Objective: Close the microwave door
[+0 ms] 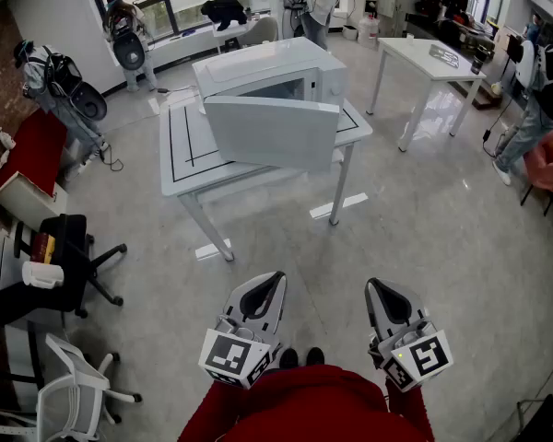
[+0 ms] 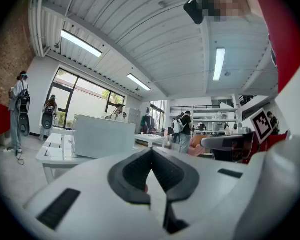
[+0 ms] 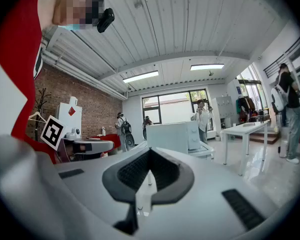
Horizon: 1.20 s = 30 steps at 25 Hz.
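A white microwave point(image 1: 286, 70) stands on a white table point(image 1: 180, 159) a few steps ahead of me. Its door point(image 1: 272, 133) hangs open, swung out toward me over the table's front edge. Low in the head view, my left gripper point(image 1: 275, 278) and right gripper point(image 1: 372, 287) are held side by side, level and far short of the table. Both are shut with nothing in them. The left gripper view shows the microwave point(image 2: 105, 136) beyond the closed left gripper point(image 2: 151, 152). In the right gripper view the microwave point(image 3: 172, 136) stands past the closed right gripper point(image 3: 150, 151).
A second white table point(image 1: 431, 61) stands at the back right. A black office chair point(image 1: 72, 263) and a white chair point(image 1: 72, 387) are at the left. People stand by the far windows, and a person point(image 1: 542, 109) is at the right edge. Grey floor lies between me and the microwave table.
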Each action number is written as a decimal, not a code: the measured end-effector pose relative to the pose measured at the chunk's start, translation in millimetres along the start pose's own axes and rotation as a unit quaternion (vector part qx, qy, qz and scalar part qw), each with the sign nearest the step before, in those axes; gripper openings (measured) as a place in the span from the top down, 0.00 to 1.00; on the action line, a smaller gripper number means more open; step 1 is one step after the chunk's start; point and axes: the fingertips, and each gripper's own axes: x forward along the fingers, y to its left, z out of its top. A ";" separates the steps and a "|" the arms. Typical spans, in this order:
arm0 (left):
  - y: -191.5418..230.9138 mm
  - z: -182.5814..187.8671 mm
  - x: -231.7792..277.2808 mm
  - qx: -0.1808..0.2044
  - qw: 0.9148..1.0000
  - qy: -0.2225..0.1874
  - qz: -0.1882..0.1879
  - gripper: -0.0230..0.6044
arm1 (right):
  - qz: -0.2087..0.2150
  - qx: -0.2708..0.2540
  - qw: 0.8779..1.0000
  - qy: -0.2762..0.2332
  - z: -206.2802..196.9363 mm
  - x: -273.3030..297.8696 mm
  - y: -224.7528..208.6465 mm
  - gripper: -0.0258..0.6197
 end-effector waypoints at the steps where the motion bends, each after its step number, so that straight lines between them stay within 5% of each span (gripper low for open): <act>1: 0.3 0.1 -1.4 0.000 1.000 0.000 0.001 0.95 | 0.001 -0.001 1.000 -0.001 0.5 -0.1 1.0 0.94; 25: -7.3 -15.8 10.8 -0.018 1.000 0.021 0.006 0.94 | 0.013 0.021 1.000 0.015 -13.8 -6.3 -13.5 0.94; 30: -1.7 -18.6 25.0 -0.017 0.999 0.035 0.036 0.94 | -0.001 0.025 1.000 0.013 -12.9 -13.4 -33.1 0.94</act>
